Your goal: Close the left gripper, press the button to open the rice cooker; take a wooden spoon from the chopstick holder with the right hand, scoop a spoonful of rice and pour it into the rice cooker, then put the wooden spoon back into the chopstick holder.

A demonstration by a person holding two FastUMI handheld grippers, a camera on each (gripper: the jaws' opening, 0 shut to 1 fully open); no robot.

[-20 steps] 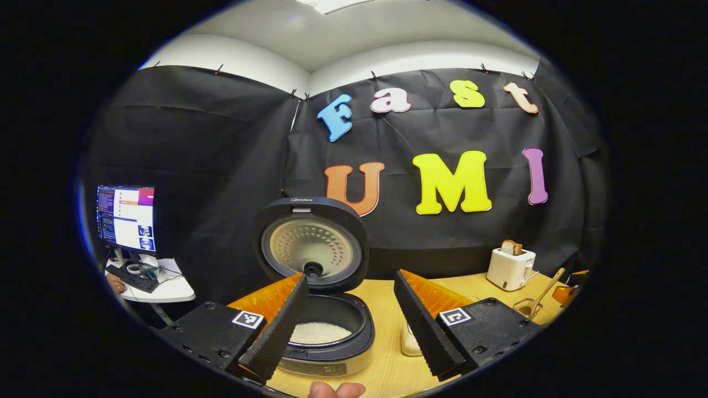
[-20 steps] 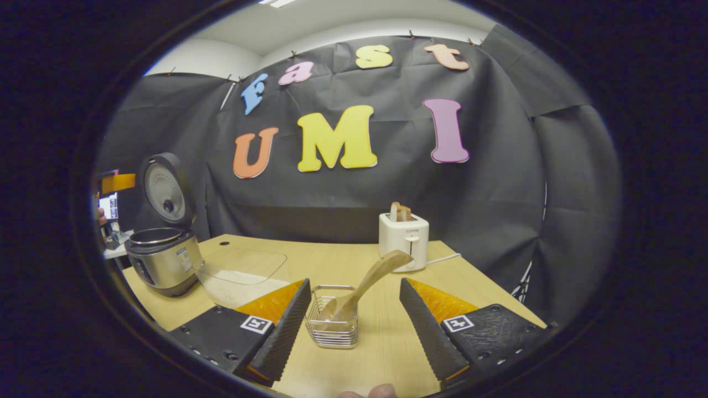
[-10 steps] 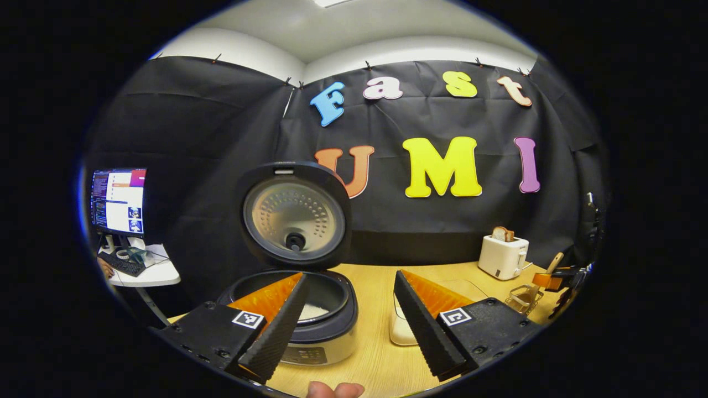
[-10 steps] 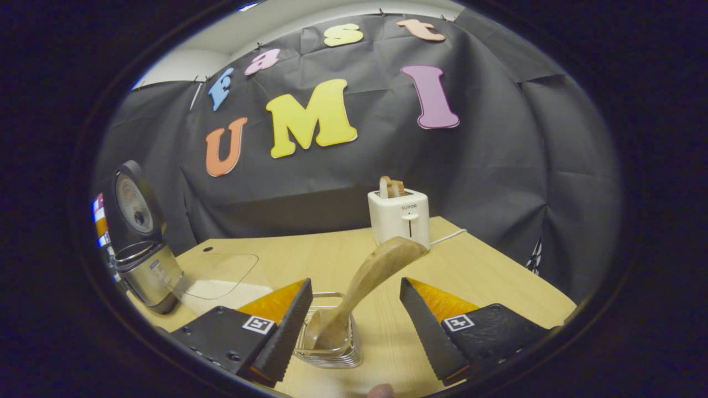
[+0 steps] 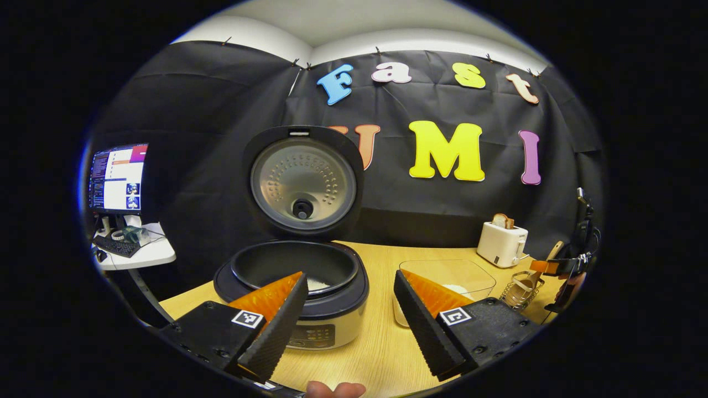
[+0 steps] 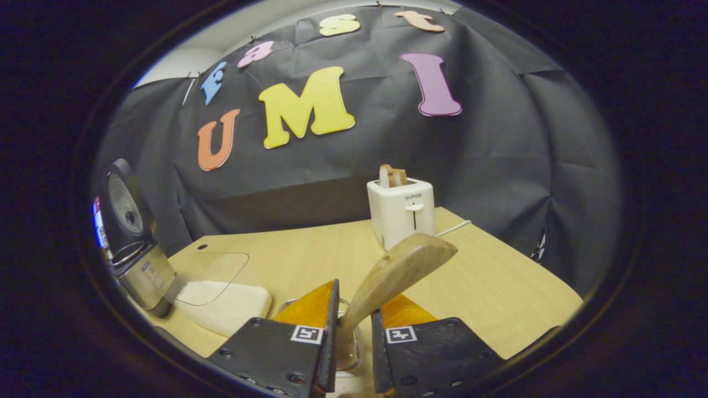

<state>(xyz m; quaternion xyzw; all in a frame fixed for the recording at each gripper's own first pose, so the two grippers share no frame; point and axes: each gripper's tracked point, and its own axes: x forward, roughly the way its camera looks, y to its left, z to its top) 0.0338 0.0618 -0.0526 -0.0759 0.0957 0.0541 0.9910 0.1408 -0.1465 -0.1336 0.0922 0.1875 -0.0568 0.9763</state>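
**Spoon gripped in holder, cooker open: risks at lift-out**

Right gripper (image 6: 350,337) clamped on handle of wooden spoon (image 6: 401,268), bowl end down inside wire chopstick holder (image 6: 347,345), just right of clear rice container (image 6: 221,301). Holder standing loose on table (image 6: 498,287), right of rice cooker (image 5: 301,298). Left gripper (image 5: 348,315) in front of rice cooker, fingers wide apart, nothing held. Rice cooker lid (image 5: 303,179) upright; some rice visible in pot. Likely faults: spoon pivoting between the fingers, given the slanted handle; holder dragged or tipped if bowl catches the wire during lift; rice spilled later if spoon rolls. Toaster (image 6: 401,210) behind holder, well apart.
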